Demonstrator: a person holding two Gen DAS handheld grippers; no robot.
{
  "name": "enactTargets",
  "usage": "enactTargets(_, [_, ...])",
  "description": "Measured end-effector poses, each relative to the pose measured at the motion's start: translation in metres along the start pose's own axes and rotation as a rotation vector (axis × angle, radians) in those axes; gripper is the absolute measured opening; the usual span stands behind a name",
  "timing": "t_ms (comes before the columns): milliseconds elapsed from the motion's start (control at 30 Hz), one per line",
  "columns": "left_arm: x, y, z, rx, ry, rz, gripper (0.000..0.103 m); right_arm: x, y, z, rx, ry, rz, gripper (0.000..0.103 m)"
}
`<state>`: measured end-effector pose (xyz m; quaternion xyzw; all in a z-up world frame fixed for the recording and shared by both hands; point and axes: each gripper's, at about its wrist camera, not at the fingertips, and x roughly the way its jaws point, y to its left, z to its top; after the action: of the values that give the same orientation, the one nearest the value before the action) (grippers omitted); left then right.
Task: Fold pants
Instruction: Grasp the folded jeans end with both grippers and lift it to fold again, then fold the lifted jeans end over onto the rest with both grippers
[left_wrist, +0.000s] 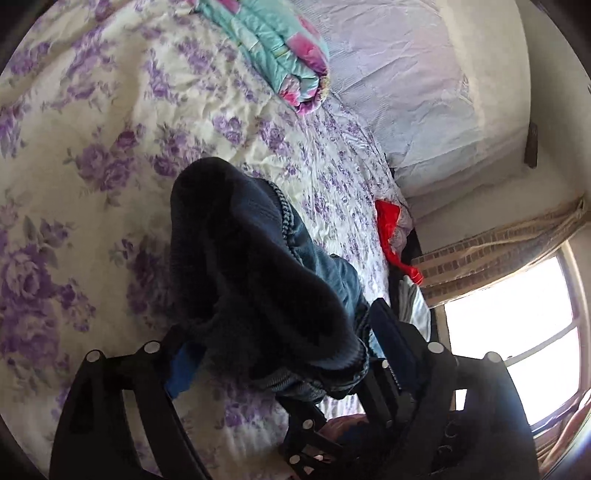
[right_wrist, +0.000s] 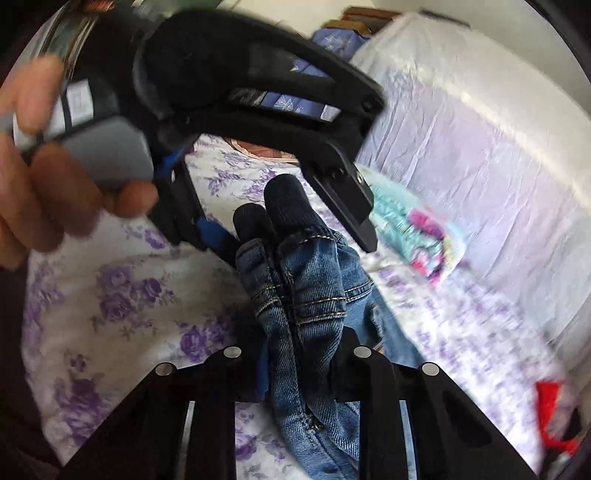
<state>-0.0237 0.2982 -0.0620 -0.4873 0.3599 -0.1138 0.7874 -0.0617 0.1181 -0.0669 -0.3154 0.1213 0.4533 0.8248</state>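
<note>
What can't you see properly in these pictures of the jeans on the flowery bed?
- Most of the jeans: both views cut them off; grippers cover them.
- Left gripper pads, left wrist view: bunched dark lining hides them.
- Rolled blanket, red cloth, right wrist view: motion-blurred.
- Outside the window: glare washes it out.

Bunched blue denim pants with dark knitted lining (left_wrist: 258, 266) draped between the fingers of the left hand-held gripper (left_wrist: 280, 354), above a purple-flowered bedsheet (left_wrist: 110, 147). Folded teal-and-pink quilt (left_wrist: 280, 55) farther back. Red cloth (left_wrist: 391, 229) at bed's edge.
</note>
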Motion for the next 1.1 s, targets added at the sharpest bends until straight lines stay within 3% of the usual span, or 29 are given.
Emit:
enactTargets(133, [0.007,-0.003,0.003,-0.019,0.002,-0.013,0.075,0.0,-0.02,0.002,0.112,-0.002,0.078,0.024])
enactTargets(400, [-0.001,-0.046,-0.004,0.086,-0.067,-0.014,0.058,-0.024,-0.049,-0.005,0.246,-0.088,0.076,0.023])
enactTargets(633, [0.007,-0.134,-0.029,0.326,-0.14,-0.044,0.057,-0.078,-0.083,-0.03,0.45,-0.252,0.019,0.023])
enactTargets(833, [0.06,-0.226,-0.068,0.589,-0.114,-0.088,0.057,-0.133,-0.13,-0.083,0.691,-0.364,-0.034,0.023])
enactTargets(1000, [0.131,-0.277,-0.107,0.728,0.002,-0.118,0.057,-0.162,-0.155,-0.143,0.873,-0.424,-0.082,0.022])
enactTargets(1100, [0.182,-0.293,-0.128,0.777,0.077,-0.099,0.057,-0.172,-0.171,-0.186,1.004,-0.446,-0.083,0.022])
